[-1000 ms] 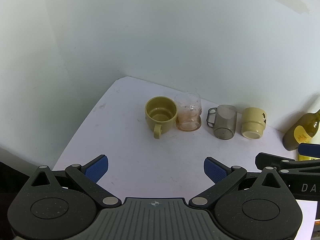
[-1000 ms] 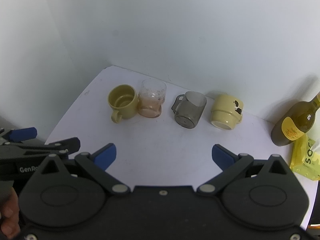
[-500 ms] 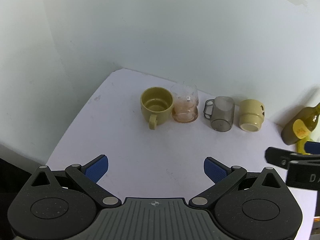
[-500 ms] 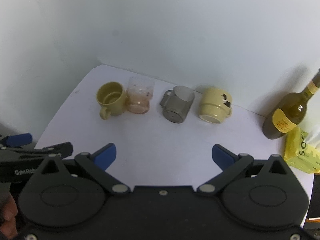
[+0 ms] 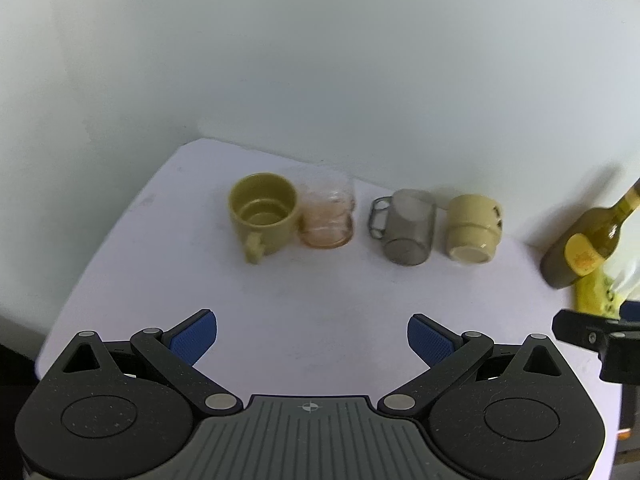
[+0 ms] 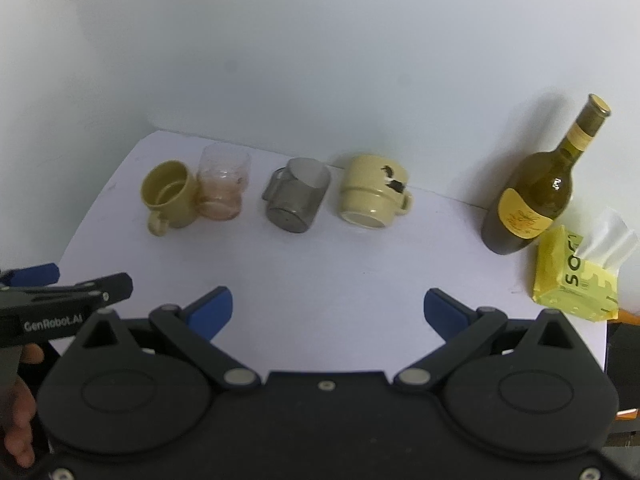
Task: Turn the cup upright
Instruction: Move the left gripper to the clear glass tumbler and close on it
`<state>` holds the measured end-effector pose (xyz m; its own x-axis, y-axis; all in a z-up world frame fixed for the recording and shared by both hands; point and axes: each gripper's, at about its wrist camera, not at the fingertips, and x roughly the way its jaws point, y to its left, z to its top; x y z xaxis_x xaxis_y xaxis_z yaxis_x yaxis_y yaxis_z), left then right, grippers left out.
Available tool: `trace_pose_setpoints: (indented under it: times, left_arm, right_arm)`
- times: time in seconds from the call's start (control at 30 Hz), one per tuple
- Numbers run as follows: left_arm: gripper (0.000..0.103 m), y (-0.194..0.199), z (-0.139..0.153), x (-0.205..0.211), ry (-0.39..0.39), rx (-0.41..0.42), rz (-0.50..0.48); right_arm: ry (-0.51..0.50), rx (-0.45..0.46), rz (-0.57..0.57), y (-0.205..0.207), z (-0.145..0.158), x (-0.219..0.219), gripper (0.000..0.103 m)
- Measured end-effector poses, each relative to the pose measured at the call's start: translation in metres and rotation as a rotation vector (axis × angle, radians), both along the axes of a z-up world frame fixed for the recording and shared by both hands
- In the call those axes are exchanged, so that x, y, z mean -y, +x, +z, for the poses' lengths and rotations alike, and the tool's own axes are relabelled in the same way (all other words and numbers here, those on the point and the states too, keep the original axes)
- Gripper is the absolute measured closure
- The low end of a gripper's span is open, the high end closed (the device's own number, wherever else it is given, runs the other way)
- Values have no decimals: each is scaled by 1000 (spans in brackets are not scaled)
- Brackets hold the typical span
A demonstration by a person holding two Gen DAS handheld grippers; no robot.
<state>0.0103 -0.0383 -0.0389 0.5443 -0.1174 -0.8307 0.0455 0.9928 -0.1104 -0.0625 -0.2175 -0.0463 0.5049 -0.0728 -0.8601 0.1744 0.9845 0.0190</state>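
Cups lie tipped by the table's far edge, bottoms toward me.
My right gripper is nearer; both grippers, left too, are wide and hold nothing.

You're reading "GenRobot.AI" in pale letters on the side of the left gripper, poking in at the lower left of your right wrist view. Over by the table's right edge, the yellow tissue pack is showing you big dark letters "SO", with whatever follows cut off by the fold. The wine bottle is wearing a yellow label, but its print is staying too small for you to make out.
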Motion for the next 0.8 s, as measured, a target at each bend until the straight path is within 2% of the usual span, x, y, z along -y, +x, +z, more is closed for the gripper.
trace_pose_setpoints:
  times: [0.13,0.27,0.33,0.37,0.4,0.47,0.6,0.67,0.8]
  left_arm:
    - [4,12,-18,16,21,6,10]
    - [6,31,-32,29,-6,10,-10]
    - [12,42,-40,35,13,10,-29]
    - [20,49,-46,40,37,5,-39]
    - [23,55,-52,44,51,-2,-55]
    - [23,63,-60,49,60,-3,-72]
    - [23,92,-89,64,154,18,-103]
    - [23,105,-98,69,176,17,-125]
    - [23,127,-114,71,206,0,-103]
  right_arm:
    - [-1,-2,-2,0,-1,7,0]
    - [-14,-8,0,1,-2,16,0]
    - [-19,-11,-1,0,-2,20,0]
    - [-26,-11,-7,-1,-2,25,0]
    - [-31,-13,-15,-2,-3,30,0]
    - [-35,-18,-30,-3,-4,37,0]
    - [-46,-23,-60,-5,-6,52,0]
    - [-53,-30,-79,-7,-8,61,0]
    - [-63,-45,-98,-10,-10,71,0]
